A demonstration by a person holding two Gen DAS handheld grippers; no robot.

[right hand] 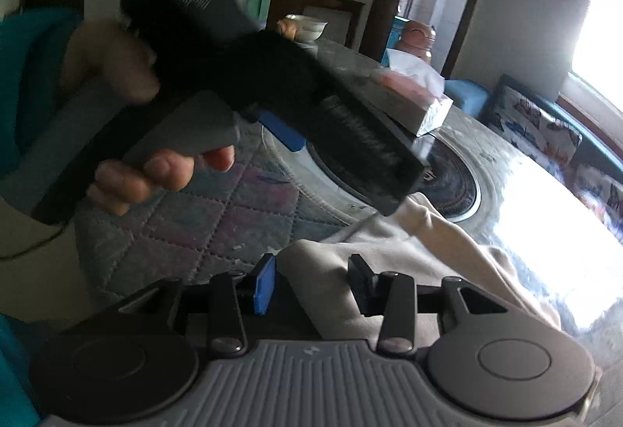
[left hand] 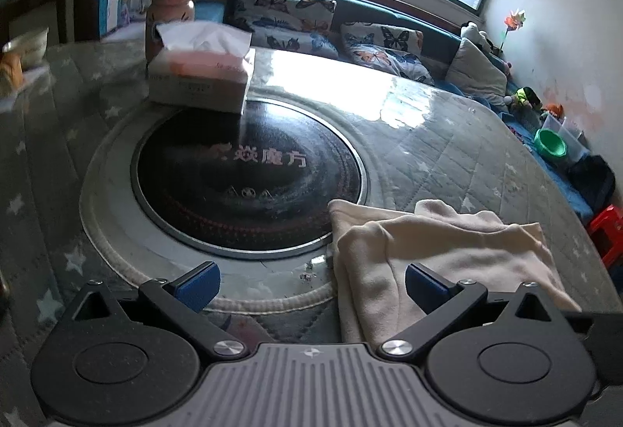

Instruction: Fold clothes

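I count one cream garment [left hand: 447, 255], folded on the round quilted table [left hand: 447, 138] at about 4 o'clock from the single black hotplate [left hand: 249, 177]. My left gripper [left hand: 311, 286] hangs released, fingers spread wide above the cloth's near edge. My right gripper [right hand: 311, 286] sits part-open with a garment fold between its fingers; whether it pinches, I cannot tell. One tissue box [left hand: 202, 80] holds tissues, one pink bottle [left hand: 171, 10] just behind it.

one cream garment [left hand: 440, 251] beside the round cooktop [left hand: 249, 177], one tissue box [left hand: 202, 76] behind it, one pink bottle [left hand: 171, 6], two butterfly pillows [left hand: 288, 18], two grippers [left hand: 311, 284]
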